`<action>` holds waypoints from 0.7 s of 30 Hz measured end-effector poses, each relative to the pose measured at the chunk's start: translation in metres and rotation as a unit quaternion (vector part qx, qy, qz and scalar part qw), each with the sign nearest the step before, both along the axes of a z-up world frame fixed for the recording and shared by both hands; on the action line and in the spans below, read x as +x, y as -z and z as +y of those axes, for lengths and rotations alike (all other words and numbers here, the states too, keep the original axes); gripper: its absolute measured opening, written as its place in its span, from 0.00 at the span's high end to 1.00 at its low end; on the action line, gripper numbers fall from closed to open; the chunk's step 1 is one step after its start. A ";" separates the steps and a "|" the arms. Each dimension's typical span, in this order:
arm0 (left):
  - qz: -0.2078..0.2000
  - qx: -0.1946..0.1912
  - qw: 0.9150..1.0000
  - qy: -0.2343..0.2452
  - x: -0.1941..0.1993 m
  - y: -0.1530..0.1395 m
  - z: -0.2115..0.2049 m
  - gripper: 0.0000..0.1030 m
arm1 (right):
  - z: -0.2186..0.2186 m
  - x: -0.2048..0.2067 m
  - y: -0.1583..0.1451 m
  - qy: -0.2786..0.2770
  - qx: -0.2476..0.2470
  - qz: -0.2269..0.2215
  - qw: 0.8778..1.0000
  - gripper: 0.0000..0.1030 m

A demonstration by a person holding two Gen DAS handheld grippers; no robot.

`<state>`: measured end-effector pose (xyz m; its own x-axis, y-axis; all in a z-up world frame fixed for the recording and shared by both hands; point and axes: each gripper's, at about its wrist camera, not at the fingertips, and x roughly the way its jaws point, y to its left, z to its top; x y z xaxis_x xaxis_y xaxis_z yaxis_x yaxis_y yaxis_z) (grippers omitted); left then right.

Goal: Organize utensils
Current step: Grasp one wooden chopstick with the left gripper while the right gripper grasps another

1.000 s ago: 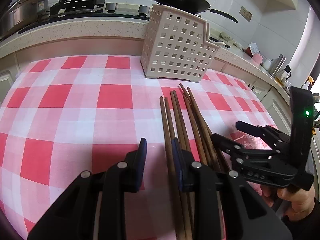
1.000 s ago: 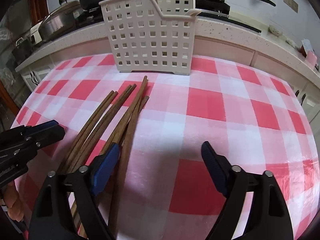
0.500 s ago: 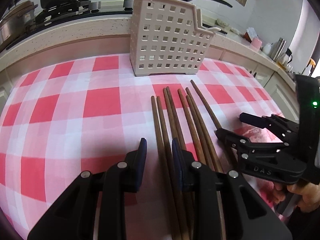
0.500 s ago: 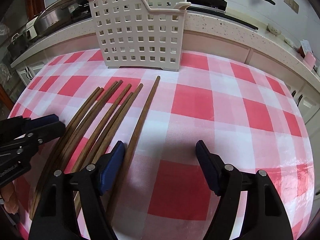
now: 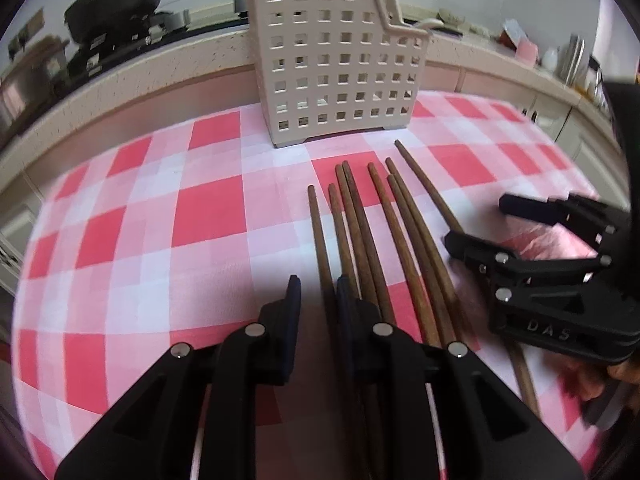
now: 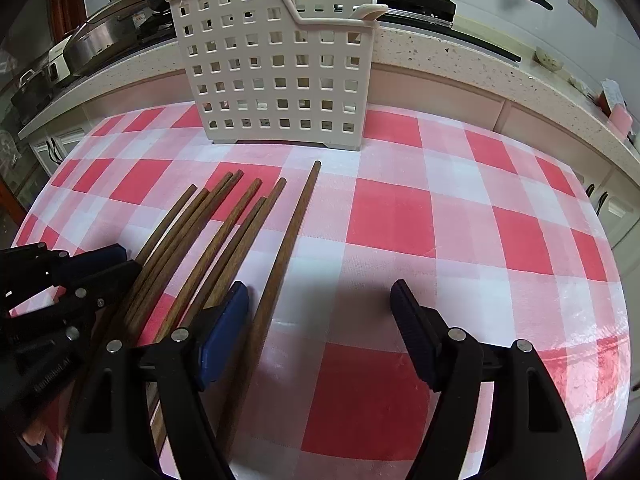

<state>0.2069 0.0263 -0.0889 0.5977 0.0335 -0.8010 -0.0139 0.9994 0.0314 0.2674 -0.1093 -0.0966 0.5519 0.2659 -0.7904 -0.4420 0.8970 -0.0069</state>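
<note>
Eight wooden chopsticks (image 5: 360, 232) lie fanned on the bench, tips pointing toward the far white perforated utensil caddy (image 5: 336, 64). The left claw (image 5: 318, 300) stands narrowly parted astride the leftmost chopstick (image 5: 318, 232), not clenched on it. The right claw (image 6: 320, 304) gapes wide around the rightmost chopstick (image 6: 292, 232), gripping nothing. A red-and-white checked cloth (image 6: 460, 240) covers the bench; beyond it, a speckled kitchen counter (image 6: 460, 60) carries dark pans (image 5: 116, 4).
</note>
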 end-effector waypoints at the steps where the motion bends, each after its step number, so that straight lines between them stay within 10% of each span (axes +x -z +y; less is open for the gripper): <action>1: 0.000 0.002 1.000 -0.002 0.000 0.000 0.002 0.92 | 0.001 0.000 0.000 -0.003 0.001 -0.001 1.000 0.34; 16: 0.006 -0.049 0.996 -0.077 -0.021 -0.001 0.094 0.93 | 0.013 -0.004 -0.005 -0.064 0.006 0.000 0.998 0.86; 21: 0.005 -0.047 0.995 -0.083 -0.027 -0.001 0.106 0.92 | 0.004 -0.010 -0.005 -0.080 0.002 0.007 0.997 0.89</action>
